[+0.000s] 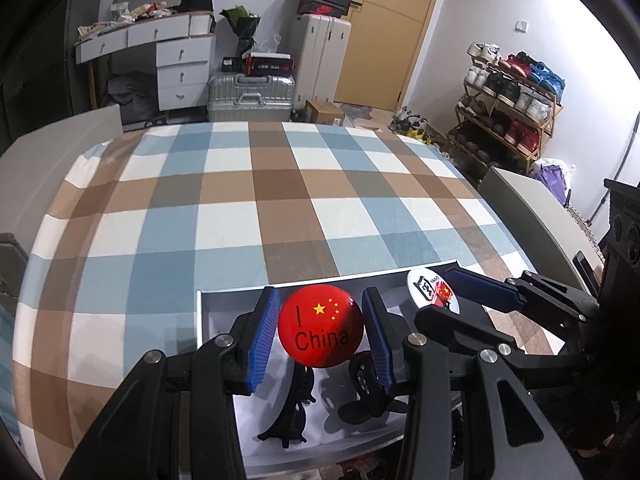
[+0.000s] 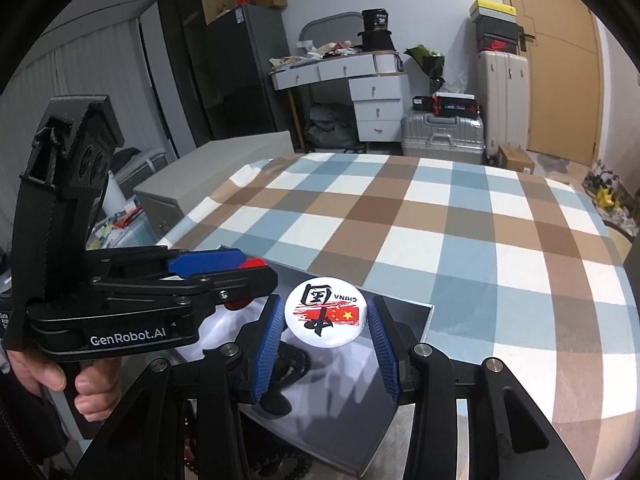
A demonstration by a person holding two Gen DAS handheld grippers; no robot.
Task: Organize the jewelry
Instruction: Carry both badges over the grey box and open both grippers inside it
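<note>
My left gripper (image 1: 320, 330) is shut on a round red badge (image 1: 321, 326) with a flag and "I China", held above an open white box (image 1: 224, 294). My right gripper (image 2: 326, 320) is shut on a round white badge (image 2: 325, 312) with red-and-black print and "CHINA", held over the same box (image 2: 416, 312). The right gripper with its white badge (image 1: 430, 290) also shows at the right of the left wrist view. The left gripper (image 2: 224, 276) shows at the left of the right wrist view. Black hair clips (image 1: 360, 396) lie inside the box.
The box sits at the near edge of a table with a blue, brown and white checked cloth (image 1: 256, 200). A grey box (image 2: 216, 176) stands past the table's left side. Suitcases (image 1: 250, 96), a white desk and a shoe rack (image 1: 508, 116) stand beyond.
</note>
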